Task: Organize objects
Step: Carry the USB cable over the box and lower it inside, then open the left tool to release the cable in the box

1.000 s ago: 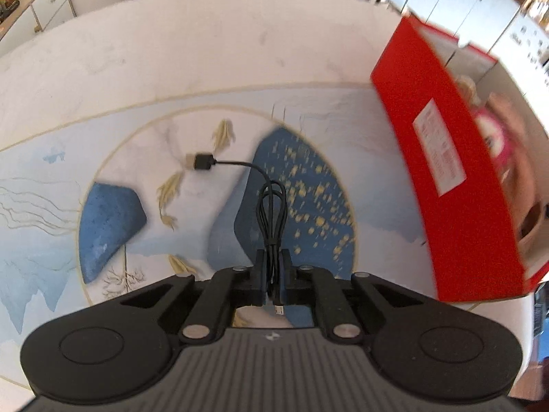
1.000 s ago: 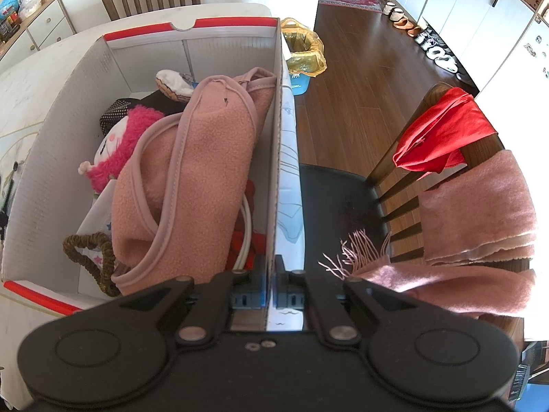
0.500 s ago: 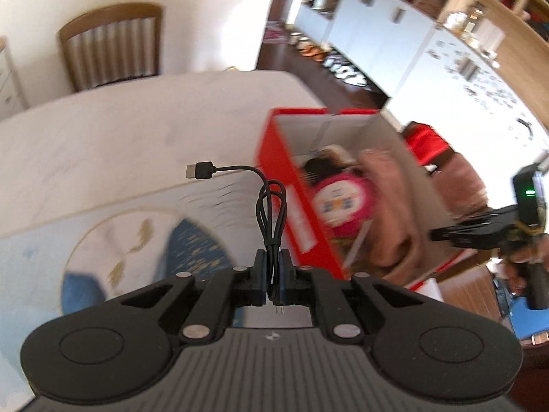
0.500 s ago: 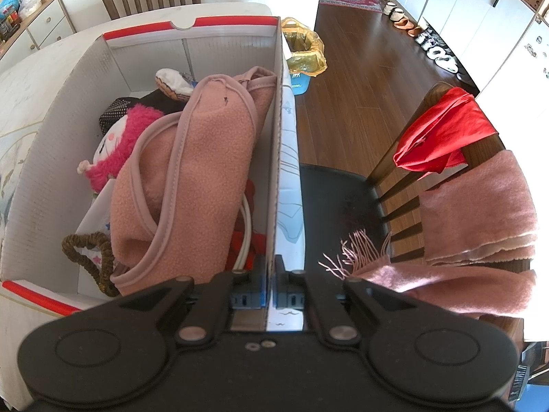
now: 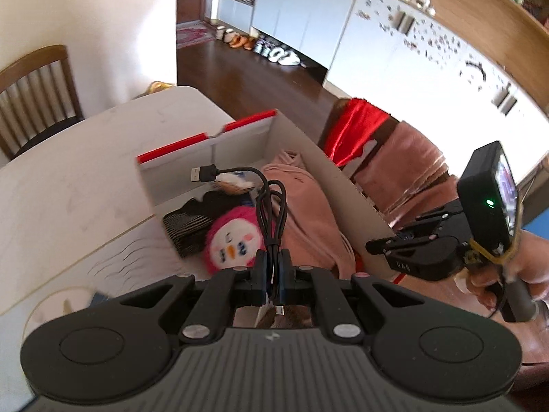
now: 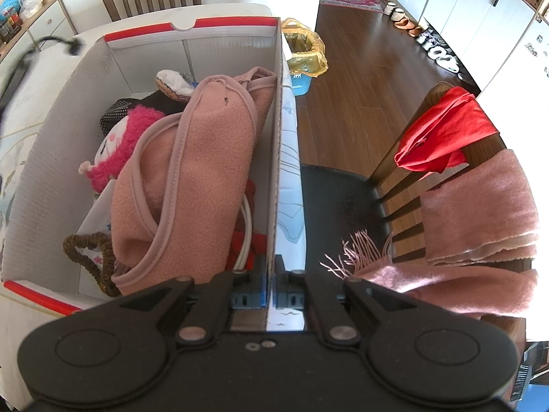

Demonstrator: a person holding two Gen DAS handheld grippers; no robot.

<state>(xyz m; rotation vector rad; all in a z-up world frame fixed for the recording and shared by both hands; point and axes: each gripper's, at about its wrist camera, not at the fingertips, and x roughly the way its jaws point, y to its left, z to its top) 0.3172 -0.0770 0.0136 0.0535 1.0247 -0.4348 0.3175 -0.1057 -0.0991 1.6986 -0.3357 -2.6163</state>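
Note:
My left gripper [image 5: 272,274] is shut on a coiled black USB cable [image 5: 271,213] and holds it in the air above the open red-and-white box [image 5: 240,144]. The cable's plug end [image 6: 70,46] shows blurred at the box's far left corner in the right wrist view. Inside the box [image 6: 192,46] lie a pink fleece garment [image 6: 192,178], a pink plush toy [image 6: 120,144] and dark items. My right gripper [image 6: 272,276] is shut on the box's right wall [image 6: 278,158]; it also shows in the left wrist view [image 5: 387,245].
The box stands on a white table [image 5: 68,178] with a patterned mat. A wooden chair [image 6: 405,185] draped with a red cloth and pink scarf stands right of the box. A bin with a yellow bag [image 6: 305,55] is on the floor beyond.
My left gripper has lifted the cable off the mat and carried it right, over the open box. My right gripper has stayed clamped on the box wall.

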